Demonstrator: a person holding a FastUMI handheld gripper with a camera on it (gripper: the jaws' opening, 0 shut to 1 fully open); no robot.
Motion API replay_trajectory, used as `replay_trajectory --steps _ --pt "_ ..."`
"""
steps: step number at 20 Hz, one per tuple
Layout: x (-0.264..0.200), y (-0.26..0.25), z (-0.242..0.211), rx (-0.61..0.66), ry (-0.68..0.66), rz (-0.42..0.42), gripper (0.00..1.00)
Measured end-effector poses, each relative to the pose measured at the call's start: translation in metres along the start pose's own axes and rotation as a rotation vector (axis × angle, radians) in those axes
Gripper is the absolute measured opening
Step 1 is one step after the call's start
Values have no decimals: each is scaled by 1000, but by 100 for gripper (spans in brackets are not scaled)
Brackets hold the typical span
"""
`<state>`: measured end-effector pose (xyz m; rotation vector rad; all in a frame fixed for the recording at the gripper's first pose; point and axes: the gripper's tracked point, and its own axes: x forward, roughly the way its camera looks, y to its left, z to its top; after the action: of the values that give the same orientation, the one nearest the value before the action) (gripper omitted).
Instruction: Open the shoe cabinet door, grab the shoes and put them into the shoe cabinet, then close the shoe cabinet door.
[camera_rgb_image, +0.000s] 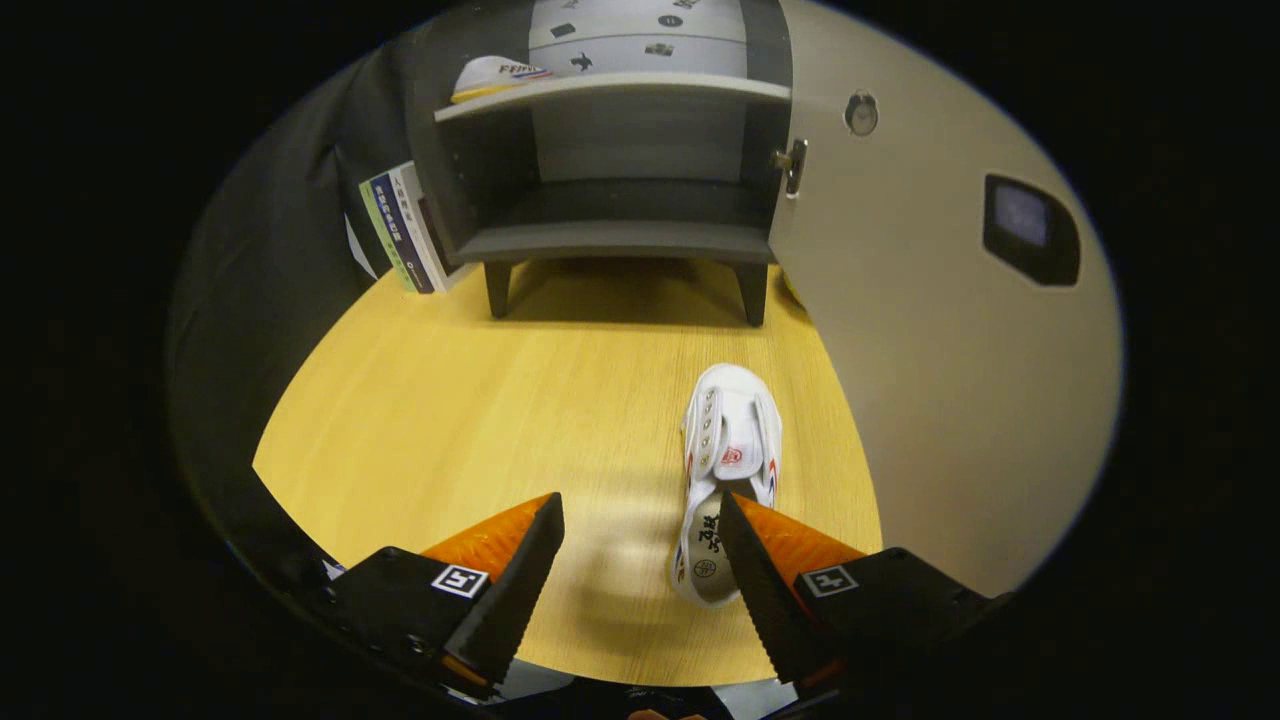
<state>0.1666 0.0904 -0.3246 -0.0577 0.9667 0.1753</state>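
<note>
Spread wide, the tool (640, 515) hangs over the wooden bench (450, 420) with its two fingers parted and nothing pinched between them. One white shoe (728, 450) lies on the bench with its toe pointing toward the cabinet; its heel end sits just beside the inner edge of the right finger (755, 570), which covers part of it, so contact there cannot be told. Beyond the shoe stands the shoe cabinet (620, 240) on short dark legs, its lower compartment open to view. Its door (930, 330) is swung open on the right, reaching forward alongside the shoe. A second white shoe (495, 77) rests on the upper shelf (610, 93), at its left end. Books (402, 228) lean upright against the cabinet's left side.
</note>
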Motion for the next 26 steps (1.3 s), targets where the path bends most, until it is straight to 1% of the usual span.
replay_trajectory --steps 2,4,6,11,14,15,16,17,19,21,22,23,24,26 --pt "20 -3 -15 -10 55 2 98" --pt "35 -4 -20 -22 70 2 98" --pt "50 -10 -20 -21 76 -22 98" --pt "84 -11 -10 -36 50 -48 98" --pt "95 -14 1 -69 14 -86 98" --pt "99 -16 4 -75 8 -98 97" --pt "101 -19 4 -77 7 -107 93" --pt "103 -25 6 -74 1 -129 88" --pt "104 -38 9 -73 -6 -175 56" --pt "103 -39 10 -71 -7 -165 24" --pt "110 -39 9 -75 3 -143 17" --pt "103 -36 9 -74 2 -135 10" --pt "104 -37 7 -69 12 -125 7" --pt "104 -34 7 -55 12 -104 4"
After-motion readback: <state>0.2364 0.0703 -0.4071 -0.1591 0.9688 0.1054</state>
